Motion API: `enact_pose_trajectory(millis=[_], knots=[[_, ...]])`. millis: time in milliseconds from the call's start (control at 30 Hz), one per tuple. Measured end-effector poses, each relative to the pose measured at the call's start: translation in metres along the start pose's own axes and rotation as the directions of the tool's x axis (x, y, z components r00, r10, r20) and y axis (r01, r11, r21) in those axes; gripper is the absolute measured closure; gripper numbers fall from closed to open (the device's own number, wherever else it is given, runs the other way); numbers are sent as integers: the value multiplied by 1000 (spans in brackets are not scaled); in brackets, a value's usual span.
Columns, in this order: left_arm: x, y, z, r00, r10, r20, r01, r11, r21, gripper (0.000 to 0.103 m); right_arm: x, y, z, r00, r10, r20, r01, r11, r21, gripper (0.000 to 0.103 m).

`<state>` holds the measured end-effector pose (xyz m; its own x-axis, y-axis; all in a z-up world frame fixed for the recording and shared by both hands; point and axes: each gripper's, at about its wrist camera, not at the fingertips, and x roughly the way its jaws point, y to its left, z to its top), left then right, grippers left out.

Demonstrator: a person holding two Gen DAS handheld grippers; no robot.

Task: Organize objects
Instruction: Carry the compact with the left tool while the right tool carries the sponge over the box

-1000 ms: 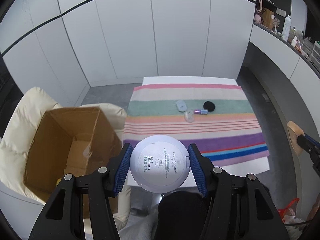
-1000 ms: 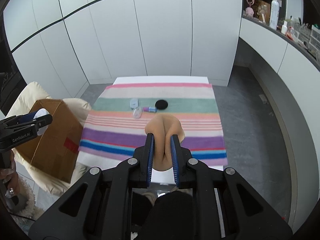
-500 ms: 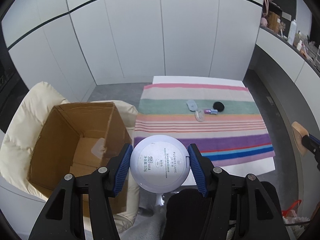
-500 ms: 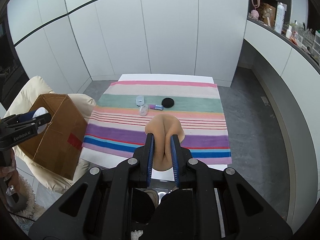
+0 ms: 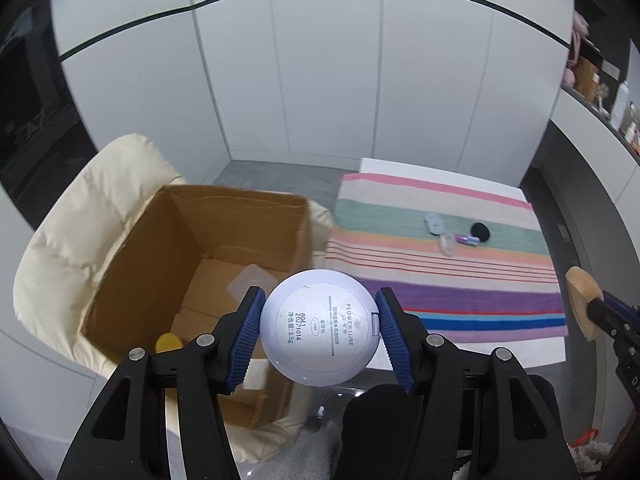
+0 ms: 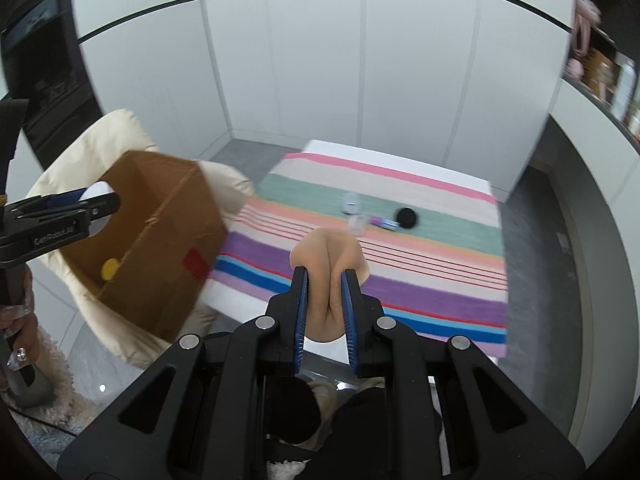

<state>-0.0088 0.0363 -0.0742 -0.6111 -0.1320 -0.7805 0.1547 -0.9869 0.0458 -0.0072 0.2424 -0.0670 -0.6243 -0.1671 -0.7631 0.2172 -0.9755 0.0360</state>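
- Cream padding of the chair (image 5: 80,216) fills my left side, and it carries the box.
- Striped cloth (image 5: 440,280) covers the counter (image 5: 436,168), whose white top shows at the far edge.
- Cardboard box (image 5: 160,248) sits open on the chair, just beside the counter's left edge; on its floor I see a clear lid (image 5: 250,284) and a yellow piece (image 5: 169,342).
- My left claw (image 5: 320,326) grips the compact (image 5: 320,326), blue pads pressed on either side of the round white case, printed face towards the camera; it hangs over the box's near right corner.
- My right claw (image 6: 325,312) is clamped on the puff (image 6: 326,264), a tan soft pad squeezed into a fold between narrow jaws, held above the counter's near edge.
- From the right camera the left claw shows at the far left over the box, gripped by a hand (image 6: 16,320).
- Small things lie together on the green stripe: a black round pad (image 5: 480,232), a pale oval case (image 5: 434,224), a clear cap (image 5: 447,244) and a purple tube (image 5: 466,239).
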Motion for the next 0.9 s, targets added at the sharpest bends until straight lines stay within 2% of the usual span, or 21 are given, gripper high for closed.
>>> enact_pose_trajectory(millis=[300, 667, 900], knots=[[-3, 75, -25, 996, 86, -38, -90, 990, -112, 45, 25, 89, 6, 992, 124, -38, -128, 980, -152, 86], [-16, 167, -69, 979, 170, -112, -194, 945, -262, 45, 46, 204, 2, 955, 271, -119, -295, 901, -317, 86], [-11, 183, -71, 979, 166, -122, -196, 933, -301, 45, 59, 246, -3, 940, 294, -171, -338, 860, -382, 86]])
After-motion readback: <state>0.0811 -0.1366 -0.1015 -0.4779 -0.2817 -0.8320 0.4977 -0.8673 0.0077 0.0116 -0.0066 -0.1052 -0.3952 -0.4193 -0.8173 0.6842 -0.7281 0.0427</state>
